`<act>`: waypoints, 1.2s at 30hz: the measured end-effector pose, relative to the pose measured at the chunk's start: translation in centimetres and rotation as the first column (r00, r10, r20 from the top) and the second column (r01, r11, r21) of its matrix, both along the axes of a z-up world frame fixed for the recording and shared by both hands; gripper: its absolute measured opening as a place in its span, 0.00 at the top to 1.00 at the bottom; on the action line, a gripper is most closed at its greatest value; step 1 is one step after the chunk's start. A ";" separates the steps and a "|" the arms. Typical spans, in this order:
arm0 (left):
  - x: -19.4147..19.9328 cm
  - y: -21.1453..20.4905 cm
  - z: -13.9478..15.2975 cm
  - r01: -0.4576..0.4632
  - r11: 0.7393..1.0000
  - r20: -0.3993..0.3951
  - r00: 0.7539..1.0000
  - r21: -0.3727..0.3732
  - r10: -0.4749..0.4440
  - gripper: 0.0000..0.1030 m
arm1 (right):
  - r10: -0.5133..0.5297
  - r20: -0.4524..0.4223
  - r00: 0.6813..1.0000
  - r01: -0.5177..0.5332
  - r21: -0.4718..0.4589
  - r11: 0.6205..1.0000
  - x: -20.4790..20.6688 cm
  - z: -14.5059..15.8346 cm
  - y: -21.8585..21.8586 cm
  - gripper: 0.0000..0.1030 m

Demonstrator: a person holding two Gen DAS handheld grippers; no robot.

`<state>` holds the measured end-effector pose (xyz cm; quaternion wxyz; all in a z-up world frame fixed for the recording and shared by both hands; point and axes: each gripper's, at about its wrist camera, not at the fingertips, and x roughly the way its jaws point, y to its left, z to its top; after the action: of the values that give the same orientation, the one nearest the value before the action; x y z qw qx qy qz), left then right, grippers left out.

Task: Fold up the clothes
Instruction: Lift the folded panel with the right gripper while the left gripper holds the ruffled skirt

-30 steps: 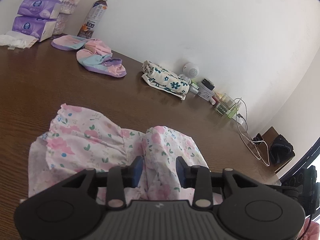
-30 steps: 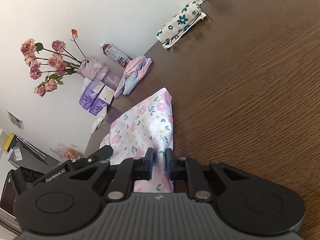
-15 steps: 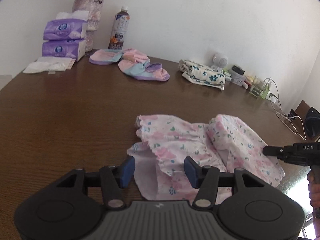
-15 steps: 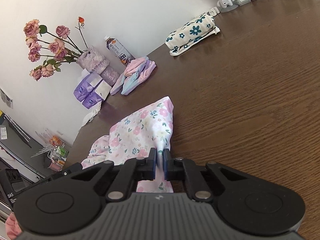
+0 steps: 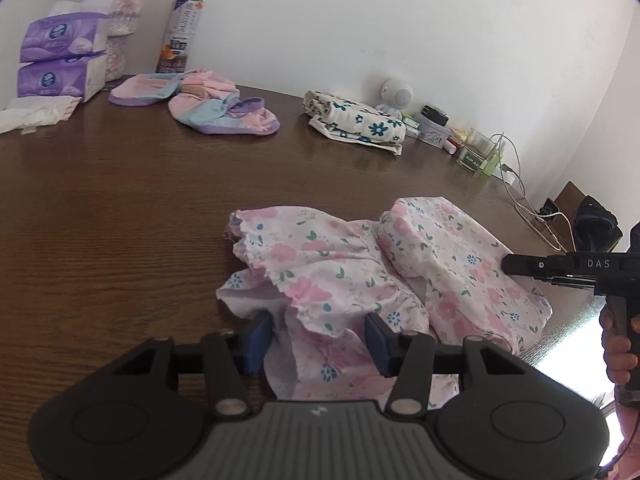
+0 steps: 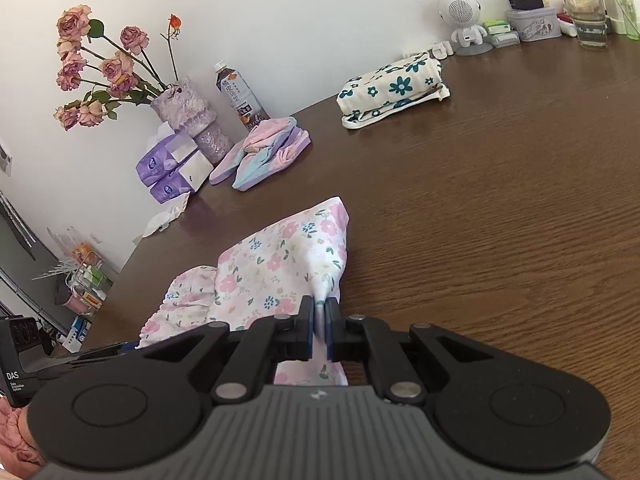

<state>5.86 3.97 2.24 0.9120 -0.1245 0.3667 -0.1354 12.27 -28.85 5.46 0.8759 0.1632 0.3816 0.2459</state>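
The garment (image 6: pixel 276 268) is pinched at its edge by the right gripper (image 6: pixel 319 330), probably to anchor it, while the left gripper (image 5: pixel 316 338) is held spread around a ruffled fold.

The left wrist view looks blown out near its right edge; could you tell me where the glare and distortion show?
Left wrist view: bright glare on the table beside the floral garment; fisheye bends the table's far edge. Right wrist view: even light, no glare; dark vignette at the corners.

Thin floral cotton-like garment (image 5: pixel 328 280) on a glossy wood-grain table (image 5: pixel 120 220).
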 end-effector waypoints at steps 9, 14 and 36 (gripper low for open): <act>5.3 -7.3 -0.4 0.108 0.994 0.011 0.994 0.007 -0.108 0.52 | 0.043 0.109 0.993 -0.019 -0.216 0.976 2.1 3.7 -1.8 0.95; 6.2 -8.1 -0.9 0.137 0.990 0.032 0.990 -0.026 -0.136 0.52 | 0.127 0.174 0.976 -0.054 -0.373 0.926 2.5 6.4 -0.9 0.95; 3.3 -2.7 -0.2 0.077 0.995 0.070 0.995 -0.060 -0.073 0.47 | 0.547 0.177 0.818 -0.196 -0.809 0.555 -4.7 7.0 15.1 0.95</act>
<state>9.12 1.22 2.09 0.9138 -0.1343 0.3357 -0.1851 7.60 -13.72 12.49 0.8451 -0.3616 0.2819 0.2748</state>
